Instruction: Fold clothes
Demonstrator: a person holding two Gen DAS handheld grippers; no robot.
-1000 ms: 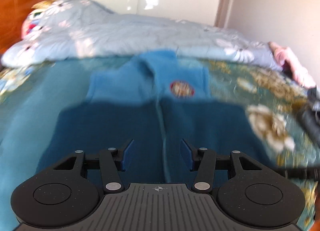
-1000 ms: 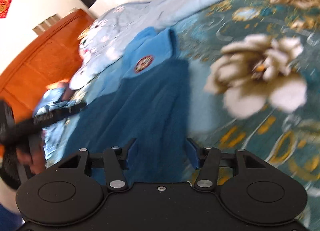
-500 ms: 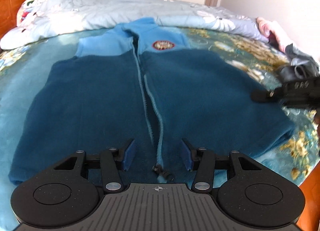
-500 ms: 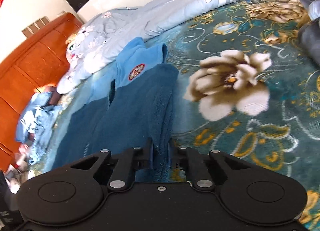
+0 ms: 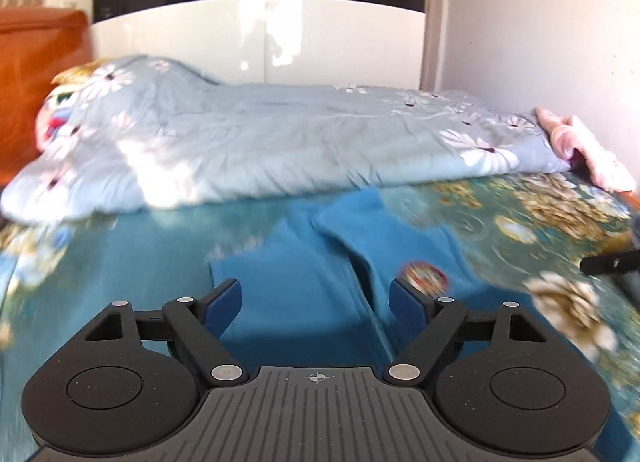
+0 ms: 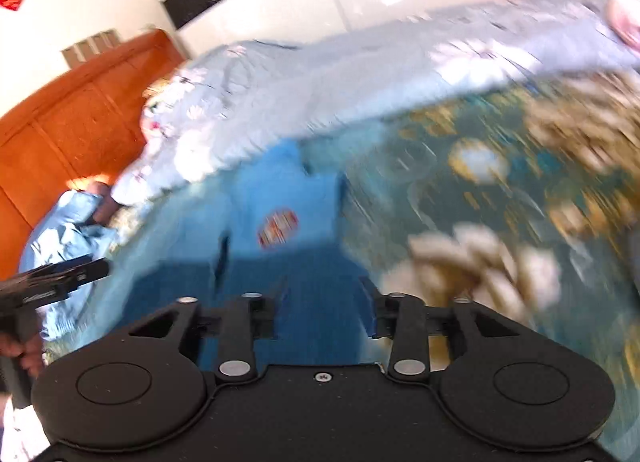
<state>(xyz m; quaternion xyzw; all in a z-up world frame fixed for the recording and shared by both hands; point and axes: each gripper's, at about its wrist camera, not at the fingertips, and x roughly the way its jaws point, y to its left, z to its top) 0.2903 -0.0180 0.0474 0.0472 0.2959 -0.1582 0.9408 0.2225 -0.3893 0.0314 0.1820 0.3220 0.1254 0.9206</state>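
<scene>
Left wrist view: your left gripper is opening, nothing between its jaws; the blue fleece jacket lies flat on the bedspread, no fold visible.
Right wrist view: your right gripper is opening, empty, above the jacket's right edge; folding remains.

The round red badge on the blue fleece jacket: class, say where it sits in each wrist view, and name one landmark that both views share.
Left wrist view: the badge sits right of centre, just above the left gripper's right finger.
Right wrist view: the badge sits left of centre, above the right gripper.
Shared landmark: the pale floral quilt bunched behind the jacket.
</scene>
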